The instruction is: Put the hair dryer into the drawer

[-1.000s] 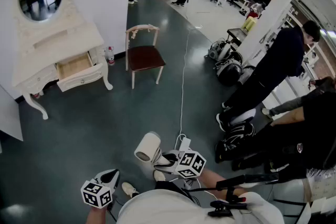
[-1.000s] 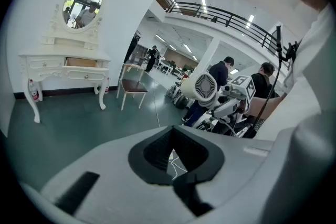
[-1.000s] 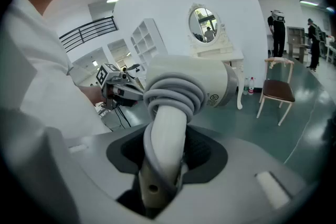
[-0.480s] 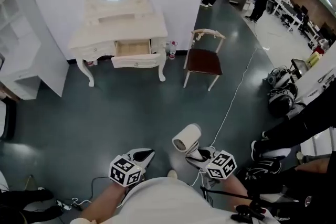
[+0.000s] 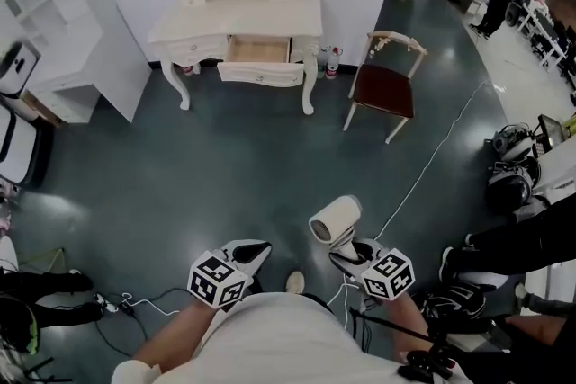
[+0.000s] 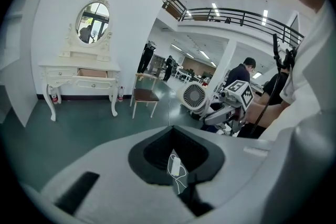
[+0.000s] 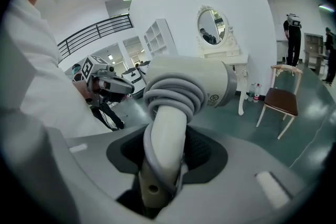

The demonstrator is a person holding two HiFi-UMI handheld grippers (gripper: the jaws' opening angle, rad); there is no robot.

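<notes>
A white hair dryer (image 5: 335, 220) with its grey cord wound round the handle (image 7: 165, 144) stands up from my right gripper (image 5: 353, 253), which is shut on that handle. The right gripper view has the dryer's barrel (image 7: 184, 81) pointing toward the cream vanity table (image 5: 236, 13). The vanity's drawer (image 5: 259, 49) is pulled open, far across the floor from both grippers. My left gripper (image 5: 248, 253) hangs beside the right one, jaws together with nothing between them. From the left gripper view, the dryer's grille (image 6: 195, 97) shows at right and the open drawer (image 6: 90, 77) far off at left.
A wooden chair (image 5: 382, 90) with a dark seat stands right of the vanity, small bottles (image 5: 333, 63) between them. White shelving (image 5: 54, 31) fills the left wall. A white cable (image 5: 432, 166) runs across the floor. Bags and people are at the right edge (image 5: 517, 184).
The head view has swung so the vanity moved from upper left to top centre. Both grippers travelled with the person, the dryer still in the right one.
</notes>
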